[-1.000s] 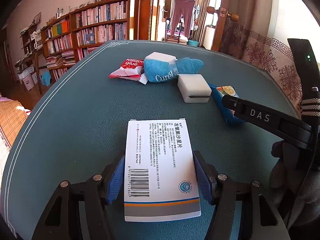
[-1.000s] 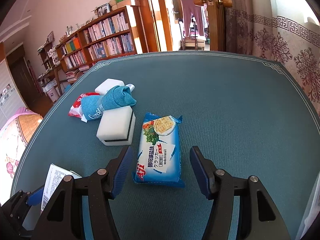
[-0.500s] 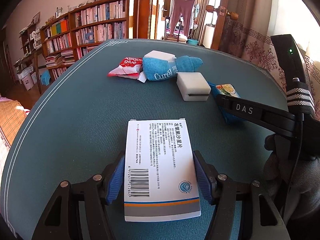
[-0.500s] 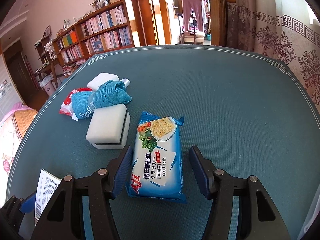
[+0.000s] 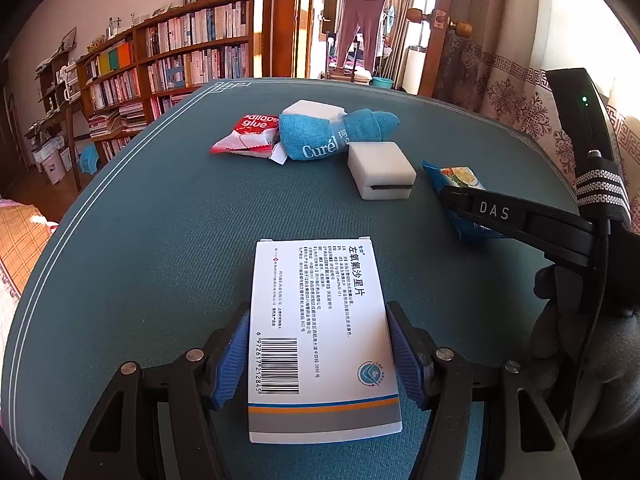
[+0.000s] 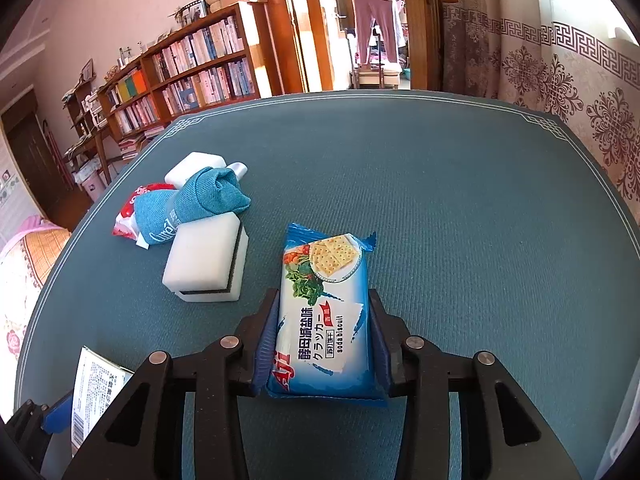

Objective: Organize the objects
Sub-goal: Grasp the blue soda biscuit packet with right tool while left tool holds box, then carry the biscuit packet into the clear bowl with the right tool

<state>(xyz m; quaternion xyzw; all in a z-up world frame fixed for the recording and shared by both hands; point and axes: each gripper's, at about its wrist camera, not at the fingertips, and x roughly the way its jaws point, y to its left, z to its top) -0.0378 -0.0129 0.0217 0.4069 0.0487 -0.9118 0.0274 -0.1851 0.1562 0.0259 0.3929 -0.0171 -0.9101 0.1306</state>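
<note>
My left gripper (image 5: pixel 320 354) is shut on a white medicine box (image 5: pixel 320 328) with a barcode, held low over the teal table (image 5: pixel 152 240). My right gripper (image 6: pixel 322 344) is shut on a blue soda biscuit pack (image 6: pixel 326 308) that lies on the table. The pack also shows in the left wrist view (image 5: pixel 456 184), partly behind the right gripper's arm. The medicine box shows at the lower left of the right wrist view (image 6: pixel 94 396).
A white sponge block (image 6: pixel 206 264) lies just left of the biscuit pack. Behind it lie a rolled blue Curel towel (image 6: pixel 192 204), a red glue packet (image 5: pixel 248 136) and a second white block (image 6: pixel 194 164). Bookshelves (image 5: pixel 168 68) stand beyond the table's left edge.
My right gripper moved forward around the biscuit pack and its jaws closed onto the pack's sides. My left gripper kept hold of the medicine box and stayed in place.
</note>
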